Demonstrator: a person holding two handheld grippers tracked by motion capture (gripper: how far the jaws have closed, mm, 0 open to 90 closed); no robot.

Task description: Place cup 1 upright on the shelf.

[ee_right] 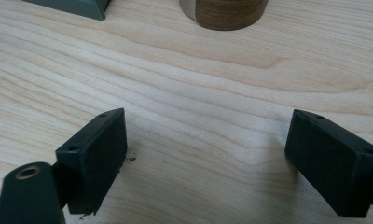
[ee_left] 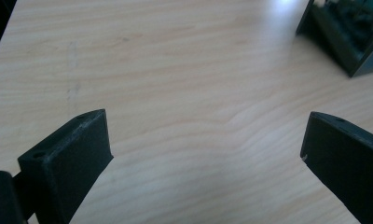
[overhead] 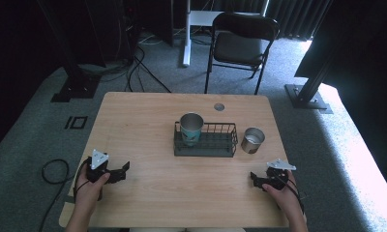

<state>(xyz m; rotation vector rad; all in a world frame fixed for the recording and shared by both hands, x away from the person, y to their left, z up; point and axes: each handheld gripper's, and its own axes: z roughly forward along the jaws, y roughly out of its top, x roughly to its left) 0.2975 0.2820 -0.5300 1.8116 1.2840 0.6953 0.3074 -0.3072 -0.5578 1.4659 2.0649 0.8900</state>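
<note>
Both grippers rest low on the table (overhead: 148,193), jaws spread wide, gripping nothing. Right gripper (overhead: 259,180) is nearer the loose steel cup (overhead: 253,140), upright just ahead of it, beside the wire basket (overhead: 206,147). Left gripper (overhead: 121,171) sits well apart. Second cup (overhead: 191,128) stands in the basket.

Wooden table as I saw it from the rig

My table (overhead: 148,193) carried a black wire basket (overhead: 206,145) near the middle with a metal cup (overhead: 191,128) standing inside, and a second metal cup (overhead: 253,140) stood on the wood just beside the basket.
</note>
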